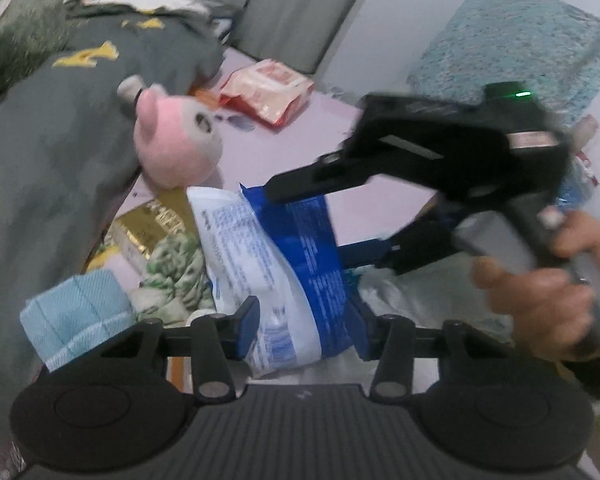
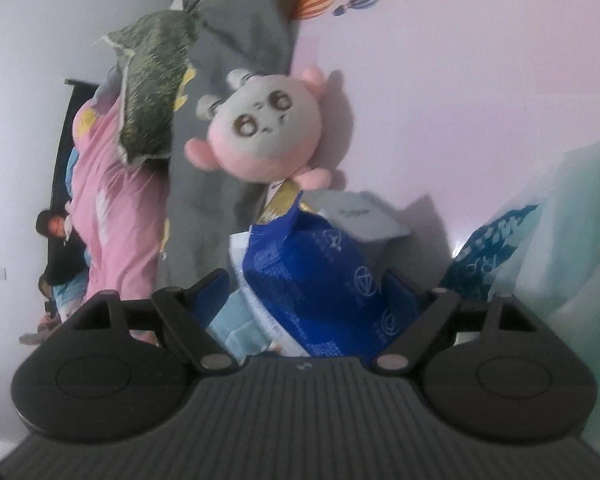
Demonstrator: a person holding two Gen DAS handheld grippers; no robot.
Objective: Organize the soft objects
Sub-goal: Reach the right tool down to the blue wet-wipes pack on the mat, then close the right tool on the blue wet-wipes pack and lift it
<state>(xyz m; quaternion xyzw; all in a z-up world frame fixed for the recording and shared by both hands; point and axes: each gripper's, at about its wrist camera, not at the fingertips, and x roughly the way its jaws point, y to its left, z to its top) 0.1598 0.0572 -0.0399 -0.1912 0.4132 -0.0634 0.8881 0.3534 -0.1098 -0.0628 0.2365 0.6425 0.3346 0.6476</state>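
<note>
A blue and white soft plastic pack [image 1: 284, 264] lies on the pale pink sheet. My left gripper [image 1: 306, 320] is closed on its near end. My right gripper [image 1: 300, 224], seen from the side in the left wrist view, has its jaws either side of the pack's far blue end [image 2: 320, 276]. A pink and grey plush toy [image 1: 176, 136] lies just beyond the pack and shows face-on in the right wrist view [image 2: 264, 128]. A light blue folded cloth [image 1: 76, 312] sits left of my left gripper.
A grey quilt [image 1: 60, 140] with yellow marks fills the left. A gold packet [image 1: 152, 220] and a leaf-print item [image 1: 176, 272] lie beside the pack. A red snack bag [image 1: 268, 88] lies farther back. A teal pillow [image 1: 512, 48] leans at the right. A person [image 2: 60, 240] sits far left.
</note>
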